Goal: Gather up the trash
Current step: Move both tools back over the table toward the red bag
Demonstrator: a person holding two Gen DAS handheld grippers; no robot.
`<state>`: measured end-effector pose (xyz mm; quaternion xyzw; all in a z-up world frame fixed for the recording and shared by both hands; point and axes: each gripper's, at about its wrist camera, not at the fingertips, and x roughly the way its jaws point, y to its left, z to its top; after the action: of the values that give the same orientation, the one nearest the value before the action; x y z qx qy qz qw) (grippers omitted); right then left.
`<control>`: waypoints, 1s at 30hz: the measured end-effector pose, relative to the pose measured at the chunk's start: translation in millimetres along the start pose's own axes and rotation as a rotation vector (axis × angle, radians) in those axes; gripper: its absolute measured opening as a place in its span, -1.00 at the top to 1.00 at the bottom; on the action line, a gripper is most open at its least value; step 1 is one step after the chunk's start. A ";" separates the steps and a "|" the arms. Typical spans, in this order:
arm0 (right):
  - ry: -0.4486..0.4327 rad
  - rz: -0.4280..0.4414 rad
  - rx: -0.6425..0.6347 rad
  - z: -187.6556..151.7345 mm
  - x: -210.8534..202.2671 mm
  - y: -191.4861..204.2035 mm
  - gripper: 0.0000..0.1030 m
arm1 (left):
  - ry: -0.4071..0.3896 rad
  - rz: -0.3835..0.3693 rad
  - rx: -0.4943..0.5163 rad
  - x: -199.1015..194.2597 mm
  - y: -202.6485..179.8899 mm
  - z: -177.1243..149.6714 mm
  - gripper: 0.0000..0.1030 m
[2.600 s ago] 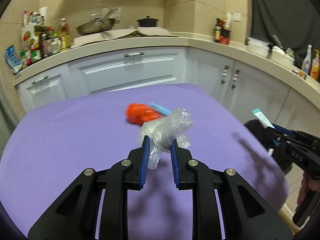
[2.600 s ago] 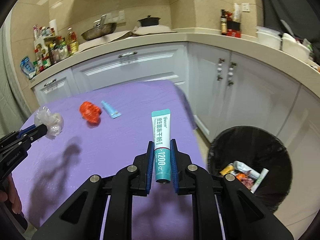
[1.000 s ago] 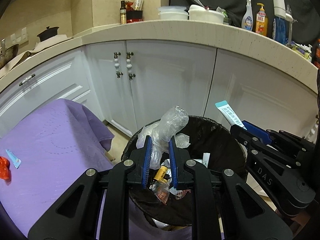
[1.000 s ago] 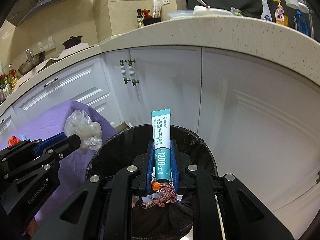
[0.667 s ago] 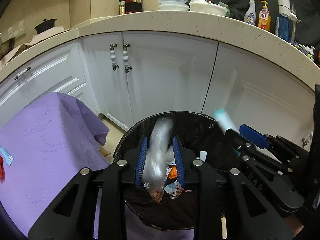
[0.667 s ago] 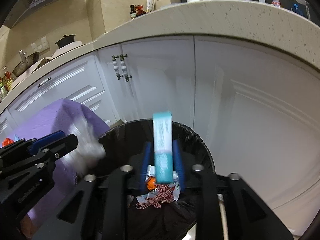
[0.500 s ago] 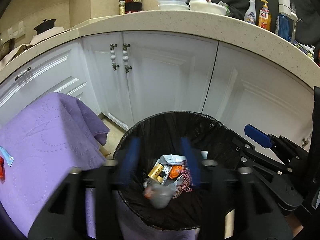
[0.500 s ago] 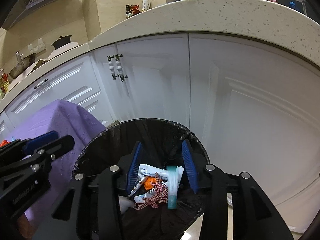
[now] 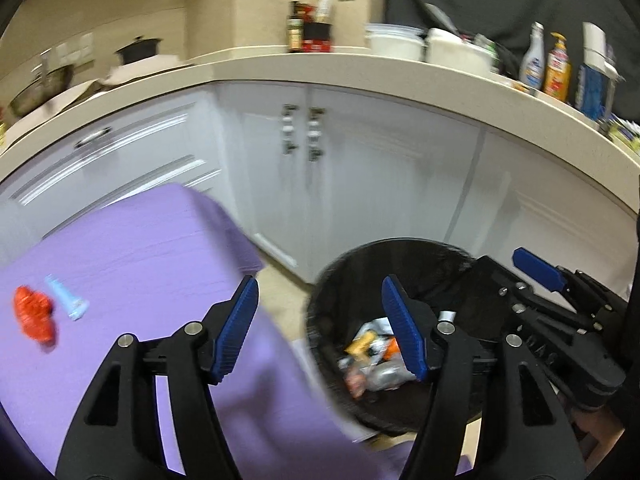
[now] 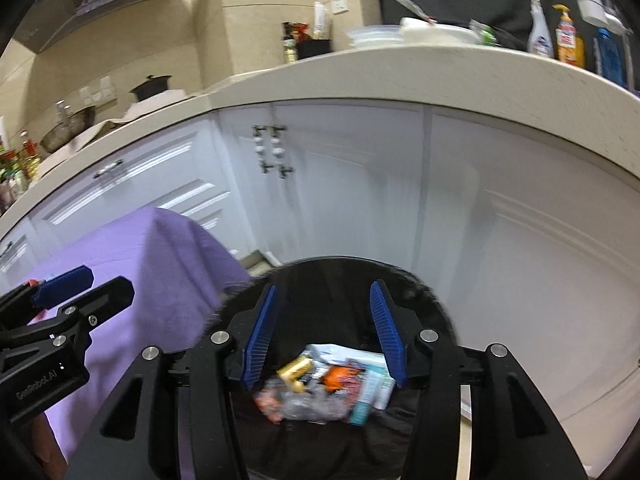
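Note:
A black-lined trash bin [image 9: 332, 276] stands on the floor by the white cabinets; it also shows in the right wrist view [image 10: 432, 292]. Inside lie the crumpled clear plastic bag [image 10: 312, 404], the teal tube [image 10: 370, 394] and other wrappers. My left gripper [image 9: 320, 326] is open and empty, between the table edge and the bin. My right gripper [image 10: 324, 330] is open and empty above the bin. A red crumpled wrapper [image 9: 34, 312] and a small light-blue tube [image 9: 66, 298] lie on the purple table [image 9: 132, 248].
White cabinet doors [image 9: 360, 184] with knobs stand close behind the bin. The counter [image 9: 400, 68] above carries bottles, bowls and a pot. The right gripper appears at the right of the left wrist view [image 9: 552, 280], the left gripper at the left of the right wrist view [image 10: 60, 292].
Both grippers opened and dropped the plastic bag and the teal tube into the bin. The left gripper has swung left, so the table and its wrappers are back in view.

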<state>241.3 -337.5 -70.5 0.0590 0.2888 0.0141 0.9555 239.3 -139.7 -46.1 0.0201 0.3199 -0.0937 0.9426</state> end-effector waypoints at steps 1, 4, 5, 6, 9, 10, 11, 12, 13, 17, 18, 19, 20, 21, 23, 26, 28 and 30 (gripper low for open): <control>0.000 0.018 -0.011 1.4 0.5 9.8 0.06 | 0.001 0.013 -0.010 -3.4 8.6 -1.2 -0.22; 0.000 0.072 -0.046 4.9 2.4 40.9 0.06 | 0.003 0.074 -0.058 -18.2 47.1 -8.9 -0.22; 0.001 0.092 -0.057 5.6 3.6 52.0 0.06 | 0.003 0.096 -0.076 -23.5 61.2 -11.9 -0.24; 0.003 0.111 -0.068 6.0 4.7 62.2 0.06 | 0.003 0.113 -0.090 -27.7 71.9 -14.2 -0.27; 0.015 0.170 -0.105 6.2 8.8 96.5 0.05 | 0.005 0.178 -0.141 -43.3 112.3 -24.4 -0.30; 0.020 0.189 -0.118 6.2 10.1 107.7 0.05 | 0.006 0.199 -0.156 -48.9 124.7 -27.7 -0.30; 0.026 0.210 -0.135 6.0 11.8 121.1 0.05 | 0.007 0.225 -0.176 -55.4 140.9 -32.1 -0.30; 0.030 0.229 -0.151 5.7 13.5 133.4 0.05 | 0.007 0.245 -0.192 -59.7 153.0 -35.0 -0.30; 0.036 0.247 -0.167 5.2 15.7 146.1 0.05 | 0.009 0.264 -0.207 -63.9 163.5 -38.3 -0.31; 0.057 0.309 -0.218 1.3 20.5 186.5 0.05 | 0.016 0.343 -0.296 -81.6 213.8 -52.7 -0.32; 0.060 0.318 -0.231 0.2 21.1 195.8 0.05 | 0.016 0.353 -0.313 -84.6 221.7 -55.5 -0.32; 0.062 0.331 -0.245 -0.7 21.6 206.0 0.05 | 0.017 0.362 -0.330 -87.2 230.2 -57.5 -0.32; 0.063 0.337 -0.252 -0.9 21.7 211.4 0.05 | 0.018 0.370 -0.349 -89.0 239.0 -59.6 -0.32; 0.064 0.344 -0.261 -1.7 21.6 218.0 0.05 | 0.019 0.373 -0.359 -90.2 244.4 -61.6 -0.32; 0.065 0.348 -0.271 -2.6 21.8 225.5 0.05 | 0.020 0.374 -0.364 -90.4 249.7 -62.6 -0.32; 0.073 0.349 -0.273 -4.3 24.7 230.7 0.05 | 0.024 0.365 -0.352 -87.4 249.8 -62.4 -0.32; 0.079 0.346 -0.273 -4.2 27.8 231.5 0.05 | 0.025 0.356 -0.346 -83.5 247.7 -61.0 -0.32; 0.086 0.345 -0.275 -4.2 31.7 232.6 0.05 | 0.023 0.350 -0.339 -80.1 245.7 -59.1 -0.32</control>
<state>267.0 -104.3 -63.3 -0.0238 0.3101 0.2190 0.9248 188.2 120.4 -49.9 -0.0820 0.3335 0.1265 0.9306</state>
